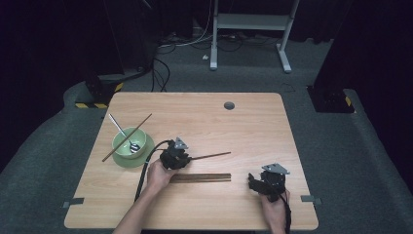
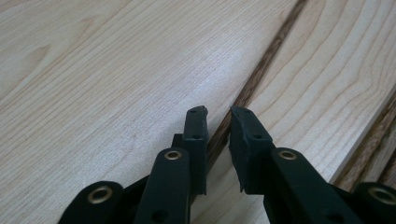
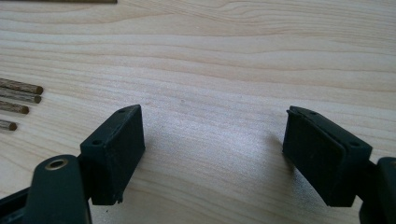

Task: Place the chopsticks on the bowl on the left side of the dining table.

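High view centre: left gripper (image 1: 181, 155) nips a thin, stiff, light, slippery brown wooden chopstick (image 1: 214, 155) near its end; right gripper (image 1: 257, 184) gapes, empty.

Right claw (image 1: 257, 184): bare table (image 1: 253, 126) ahead and between its wide-apart jaws. Chopstick bundle (image 1: 200, 178) lies to its left. Left claw (image 1: 181, 158): single chopstick (image 1: 210, 156) between its near-closed jaws.

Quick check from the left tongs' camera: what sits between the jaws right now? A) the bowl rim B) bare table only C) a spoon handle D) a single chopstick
D: in the left gripper view a single chopstick runs between the nearly closed jaws of the left tongs; whether they pinch it is unclear.
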